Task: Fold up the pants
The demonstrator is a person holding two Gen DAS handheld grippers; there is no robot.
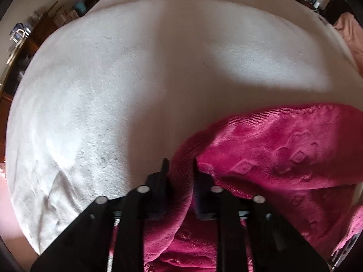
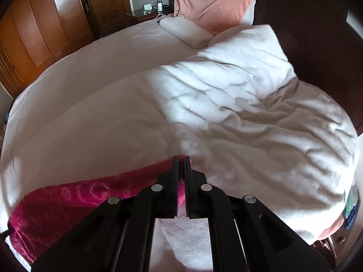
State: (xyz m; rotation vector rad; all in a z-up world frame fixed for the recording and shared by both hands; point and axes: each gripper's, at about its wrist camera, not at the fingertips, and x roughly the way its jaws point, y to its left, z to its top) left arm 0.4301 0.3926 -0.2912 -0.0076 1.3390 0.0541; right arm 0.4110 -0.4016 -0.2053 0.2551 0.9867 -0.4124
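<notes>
I am working over the bed (image 1: 118, 86), whose white cover is spreading wide and bare ahead of and to the left of my left hand-held gripper (image 1: 179, 164), so there is plenty of open room that way; the bed's far edge is lying well beyond. In the right wrist view the cover is lying rumpled ahead and to the right, with pillows (image 2: 213, 11) stacked far off at the headboard.

The pants (image 1: 283, 149), a thick magenta fleece, are lying directly under my left hand-held gripper and running off to its right, the long axis crossing in front of me. That hand-held gripper is pointing steeply down and is clenched on a fold of the fleece, which is bunching between its fingers.

My right hand-held gripper (image 2: 180, 165) is clenched on the pants' edge, the rest trailing away to its left. I judge the coming fold should be carrying the cloth across the bare cover.
</notes>
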